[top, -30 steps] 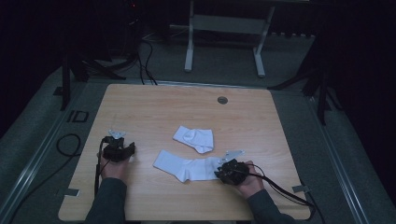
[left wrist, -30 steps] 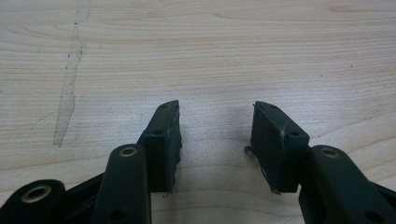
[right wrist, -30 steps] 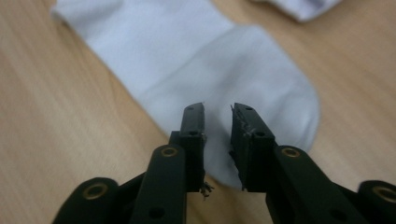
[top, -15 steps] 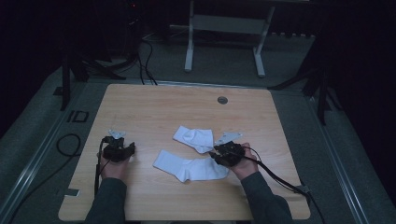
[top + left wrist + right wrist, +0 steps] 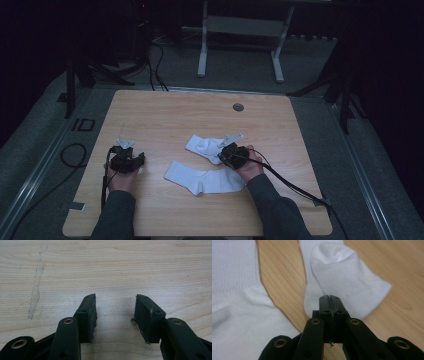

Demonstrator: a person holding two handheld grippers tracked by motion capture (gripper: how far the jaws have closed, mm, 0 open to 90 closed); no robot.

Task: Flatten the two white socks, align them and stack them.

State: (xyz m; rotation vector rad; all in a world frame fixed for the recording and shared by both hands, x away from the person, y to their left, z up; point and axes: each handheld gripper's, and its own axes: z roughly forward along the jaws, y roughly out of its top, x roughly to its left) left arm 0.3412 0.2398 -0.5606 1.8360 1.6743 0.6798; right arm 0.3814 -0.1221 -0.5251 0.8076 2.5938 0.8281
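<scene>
Two white socks lie on the wooden table [image 5: 165,115]. A long flat sock [image 5: 200,178] stretches across the near middle, and a shorter folded sock [image 5: 202,146] lies just beyond it. My right gripper [image 5: 223,155] sits at the folded sock's right end. Its jaws have just closed and are shut, and I see nothing between them. In the right gripper view its tips [image 5: 330,297] hover over the folded sock [image 5: 342,275], with the long sock [image 5: 234,290] to the left. My left gripper [image 5: 136,161] rests at the table's left. Its jaws [image 5: 115,310] are open over bare wood [image 5: 100,265].
A round cable hole [image 5: 238,107] sits near the table's far edge. The right gripper's cable [image 5: 295,187] trails to the near right edge. A metal stand [image 5: 240,25] rises on the floor beyond the table. A bit of tape [image 5: 76,205] marks the near left corner.
The right hand has moved away from me and leftward, from the long sock's right end to the folded sock. The left hand has stayed where it was.
</scene>
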